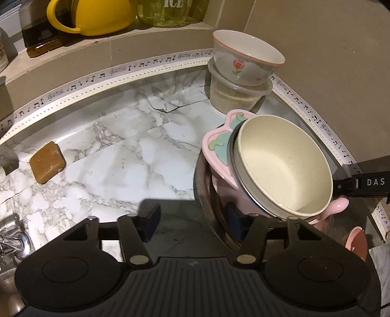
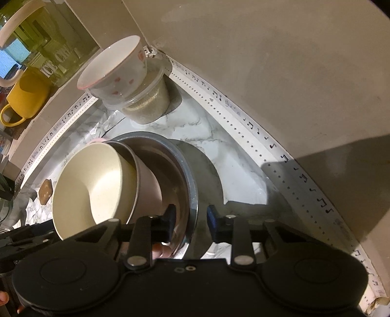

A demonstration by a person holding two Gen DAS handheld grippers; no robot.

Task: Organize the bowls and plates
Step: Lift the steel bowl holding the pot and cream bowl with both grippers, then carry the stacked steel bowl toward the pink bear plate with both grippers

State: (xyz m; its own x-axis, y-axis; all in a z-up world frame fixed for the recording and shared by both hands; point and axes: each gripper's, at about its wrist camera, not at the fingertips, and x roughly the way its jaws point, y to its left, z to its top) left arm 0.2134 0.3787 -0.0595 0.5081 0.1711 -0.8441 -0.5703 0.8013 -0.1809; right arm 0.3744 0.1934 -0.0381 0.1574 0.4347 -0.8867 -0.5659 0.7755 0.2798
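Cream-coloured and speckled, a bowl lies tilted on top of a pile of dishes inside a steel bowl, which stands on the marble-patterned counter close to the corner of the wall. Under the cream bowl there is a pink plate with green shapes and a pink cup (only its handle shows well in the left wrist view).

The left gripper is at the left rim of the steel bowl. Its right finger is inside the bowl and its left finger is outside over the counter, with a clear gap, so the pads do not press on the rim. The right gripper is at the opposite rim. One finger is inside the bowl, the other outside, and the rim stands between them. The jaws are narrow, but I cannot tell whether the pads already press on the metal.

Behind the pile, in the corner, a white bowl with a red flower sits on a clear plastic container. A brown sponge lies on the counter, well apart from the dishes. On the ledge above stand a yellow mug and a glass jar.
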